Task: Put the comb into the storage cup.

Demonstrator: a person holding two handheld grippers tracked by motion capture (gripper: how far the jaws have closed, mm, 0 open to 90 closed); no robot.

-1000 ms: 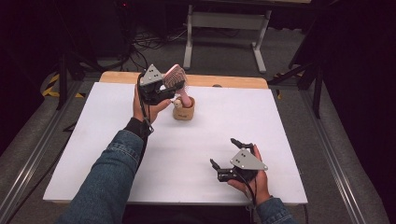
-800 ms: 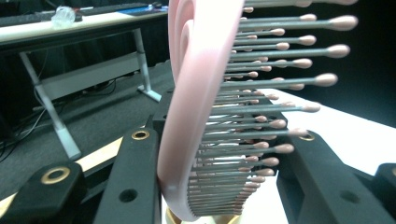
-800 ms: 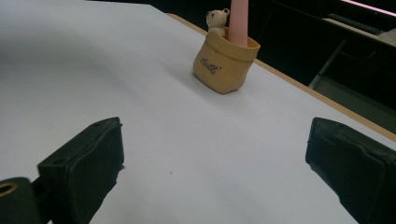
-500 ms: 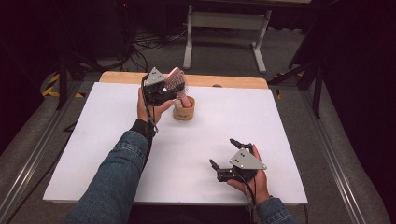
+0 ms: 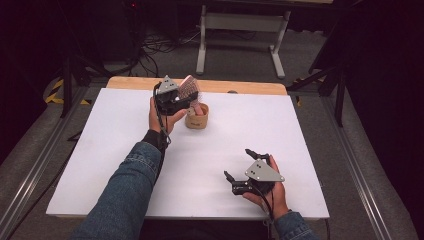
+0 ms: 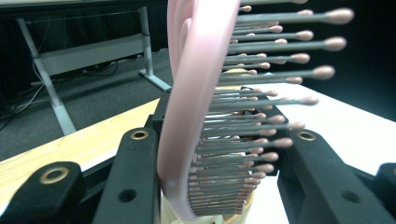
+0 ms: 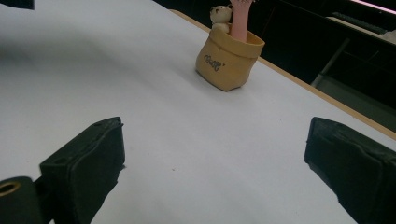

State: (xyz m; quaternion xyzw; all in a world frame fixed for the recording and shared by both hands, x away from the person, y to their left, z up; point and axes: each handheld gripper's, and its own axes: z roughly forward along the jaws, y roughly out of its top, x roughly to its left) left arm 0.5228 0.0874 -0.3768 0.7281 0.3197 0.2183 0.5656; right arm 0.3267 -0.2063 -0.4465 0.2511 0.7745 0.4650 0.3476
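A pink hairbrush (image 5: 189, 90) stands upright with its handle (image 7: 239, 21) down in a small tan pouch-shaped holder (image 5: 196, 120) at the back middle of the white table. My left gripper (image 5: 183, 100) is shut on the brush head. In the left gripper view one jaw presses the pink back (image 6: 187, 116) and the other meets the bristle tips. A tiny bear figure (image 7: 220, 16) peeks from the holder (image 7: 229, 58). My right gripper (image 5: 237, 163) rests open near the front right, nothing between its jaws (image 7: 217, 128), which point toward the holder.
The white board (image 5: 100, 150) lies on a wooden tabletop whose far edge (image 5: 240, 87) shows behind the holder. Beyond the table stand a metal frame (image 5: 240, 25), cables on the floor and dark stands at both sides.
My left gripper has sunk a little with the brush, setting the handle deeper in the holder. The right gripper has stayed put.
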